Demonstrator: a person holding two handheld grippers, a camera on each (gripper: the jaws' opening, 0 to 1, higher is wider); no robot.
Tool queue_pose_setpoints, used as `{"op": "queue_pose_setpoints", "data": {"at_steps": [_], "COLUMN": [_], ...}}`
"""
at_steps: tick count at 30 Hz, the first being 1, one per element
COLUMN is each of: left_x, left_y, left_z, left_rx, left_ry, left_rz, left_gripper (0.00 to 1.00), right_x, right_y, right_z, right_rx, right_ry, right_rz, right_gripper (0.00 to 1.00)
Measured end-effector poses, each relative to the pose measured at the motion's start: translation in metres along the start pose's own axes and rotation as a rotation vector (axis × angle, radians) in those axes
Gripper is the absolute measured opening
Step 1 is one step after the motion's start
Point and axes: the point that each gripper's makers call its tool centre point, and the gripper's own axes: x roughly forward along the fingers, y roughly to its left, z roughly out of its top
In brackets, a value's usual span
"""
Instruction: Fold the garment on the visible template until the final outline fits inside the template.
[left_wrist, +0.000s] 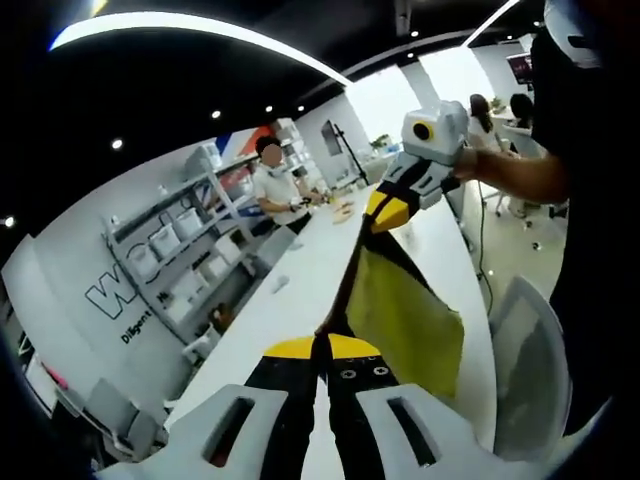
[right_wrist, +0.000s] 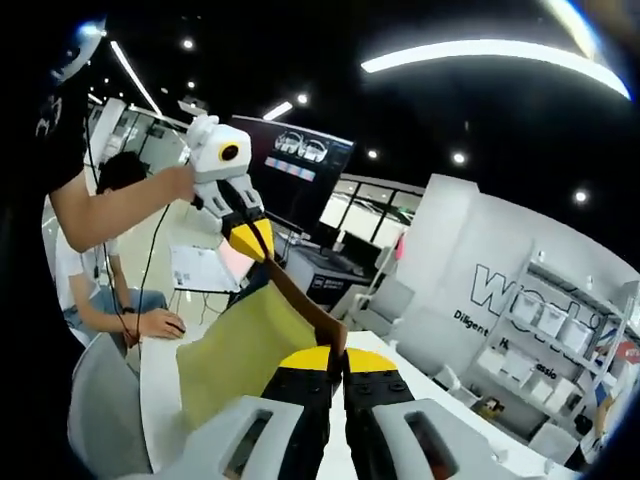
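A yellow-green garment (left_wrist: 405, 320) with a dark brown edge hangs in the air above the long white table (left_wrist: 290, 290). My left gripper (left_wrist: 322, 345) is shut on one end of the dark edge. The edge runs taut up to my right gripper (left_wrist: 385, 215), which is shut on its other end and held by a hand. In the right gripper view, my right gripper (right_wrist: 337, 358) pinches the same edge, the garment (right_wrist: 240, 350) drapes down to the left, and the left gripper (right_wrist: 250, 238) holds the far end.
A white chair (left_wrist: 530, 360) stands close beside the table. A person (left_wrist: 275, 190) stands at the table's far end near shelves of white boxes (left_wrist: 175, 250). Another person (right_wrist: 110, 290) sits at the table (right_wrist: 160, 380), beside a chair back (right_wrist: 95, 400).
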Motion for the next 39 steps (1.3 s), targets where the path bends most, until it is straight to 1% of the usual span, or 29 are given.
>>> {"op": "queue_pose_setpoints", "data": {"at_steps": [4,9,11,16,23,28,30,34,36,37,39], "left_x": [0.003,0.007,0.009,0.011,0.01,0.014,0.016,0.019,0.021,0.023,0.026], "left_y": [0.004,0.005,0.004,0.0,-0.012,-0.025,-0.028,-0.04,-0.051,-0.058,-0.066], "left_z": [-0.002,-0.003,-0.004,-0.005,0.003,0.002,0.001,0.001,0.003,0.005,0.007], "left_rx": [-0.016,-0.015,-0.017,-0.02,-0.024,-0.051,-0.057,-0.084,-0.094,-0.111,-0.126], "left_ry": [-0.001,-0.001,-0.002,-0.006,-0.037,-0.057,-0.057,-0.071,-0.09,-0.107,-0.123], "left_rz": [0.007,-0.003,-0.009,-0.026,-0.067,-0.112,-0.121,-0.152,-0.186,-0.205,-0.228], "left_gripper": [0.03,0.03,0.03,0.03,0.03,0.03,0.03,0.03,0.03,0.03,0.03], "right_x": [0.003,0.007,0.008,0.008,0.007,0.007,0.008,0.009,0.009,0.009,0.01], "right_y": [-0.004,-0.011,-0.013,-0.015,-0.018,-0.019,-0.019,-0.019,-0.019,-0.019,-0.019], "right_z": [-0.004,-0.011,-0.015,-0.019,-0.021,-0.026,-0.029,-0.034,-0.037,-0.037,-0.039], "right_rx": [0.003,-0.021,-0.04,-0.032,-0.01,0.005,0.012,0.03,0.055,0.07,0.095], "right_ry": [0.005,0.023,0.038,0.044,0.042,0.053,0.057,0.062,0.052,0.044,0.035], "right_rz": [-0.011,-0.034,-0.044,-0.049,-0.066,-0.07,-0.07,-0.076,-0.077,-0.079,-0.081], "right_gripper": [0.0,0.0,0.0,0.0,0.0,0.0,0.0,0.0,0.0,0.0,0.0]}}
